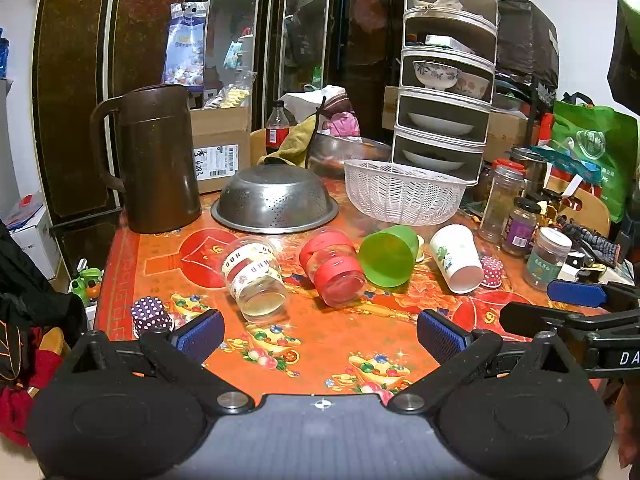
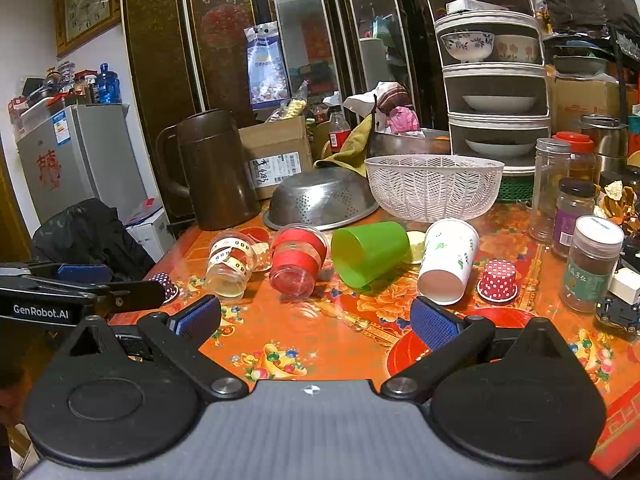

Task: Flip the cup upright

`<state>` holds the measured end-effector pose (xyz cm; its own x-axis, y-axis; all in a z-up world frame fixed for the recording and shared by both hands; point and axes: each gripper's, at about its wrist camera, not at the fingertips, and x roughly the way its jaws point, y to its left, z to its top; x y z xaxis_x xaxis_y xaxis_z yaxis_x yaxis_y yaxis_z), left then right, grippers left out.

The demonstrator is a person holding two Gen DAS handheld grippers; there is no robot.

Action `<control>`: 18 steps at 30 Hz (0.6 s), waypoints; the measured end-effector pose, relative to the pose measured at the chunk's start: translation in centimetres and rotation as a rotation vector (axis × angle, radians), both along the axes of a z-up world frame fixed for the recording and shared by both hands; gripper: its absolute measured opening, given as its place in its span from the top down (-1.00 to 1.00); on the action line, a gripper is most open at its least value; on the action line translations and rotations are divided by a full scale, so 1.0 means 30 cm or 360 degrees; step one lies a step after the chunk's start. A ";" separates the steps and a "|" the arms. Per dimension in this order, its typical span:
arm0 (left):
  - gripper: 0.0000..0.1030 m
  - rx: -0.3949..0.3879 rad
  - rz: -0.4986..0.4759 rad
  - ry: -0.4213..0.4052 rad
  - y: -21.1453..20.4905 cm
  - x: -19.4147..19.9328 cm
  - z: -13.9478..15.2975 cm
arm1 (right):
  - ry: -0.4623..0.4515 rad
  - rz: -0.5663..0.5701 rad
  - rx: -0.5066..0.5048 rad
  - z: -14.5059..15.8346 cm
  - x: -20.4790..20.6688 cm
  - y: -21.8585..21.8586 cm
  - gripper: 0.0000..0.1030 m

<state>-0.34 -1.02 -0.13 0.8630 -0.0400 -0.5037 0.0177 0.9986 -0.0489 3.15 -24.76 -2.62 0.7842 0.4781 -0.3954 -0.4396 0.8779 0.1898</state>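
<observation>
Left wrist view: the left gripper hovers low over the near edge of a table covered in an orange-red festive oilcloth, its blue-padded jaws wide apart and holding nothing. Beyond it four cups lie on their sides in a row: a clear taped cup, a red-banded cup, a green cup and a white paper cup. The clear, red-banded and paper cups show their bases toward the camera. None stands upright, so the task looks not yet begun. Two small polka-dot paper cups sit mouth-down, a purple one at the left, a red one just beside the paper cup. The right gripper's blue pad enters from the right edge.

Right wrist view: the right gripper also hangs with jaws spread and empty, near the white paper cup and the green cup. Every cup is still to be grasped and turned. The left gripper's arm shows at the left edge.

The table is crowded: behind the cups stand a brown jug, an overturned steel colander and a white plastic basket; jars line the right side. Behind are dark mirrored cabinet doors, a tiered dish rack, a small fridge and a wall clock.
</observation>
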 end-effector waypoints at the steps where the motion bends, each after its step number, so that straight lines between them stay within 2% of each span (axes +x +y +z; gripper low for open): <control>1: -1.00 -0.0001 0.0000 0.0001 0.000 0.000 0.000 | -0.0001 -0.0001 -0.0001 -0.001 0.000 0.001 -0.98; 18: -1.00 -0.0008 0.0017 0.0005 0.003 -0.001 0.000 | 0.0002 0.0003 0.0003 -0.009 -0.003 -0.002 -0.98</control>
<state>-0.37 -0.94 -0.13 0.8618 -0.0336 -0.5061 0.0071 0.9985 -0.0542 3.07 -24.83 -2.89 0.7828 0.4804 -0.3955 -0.4409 0.8767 0.1923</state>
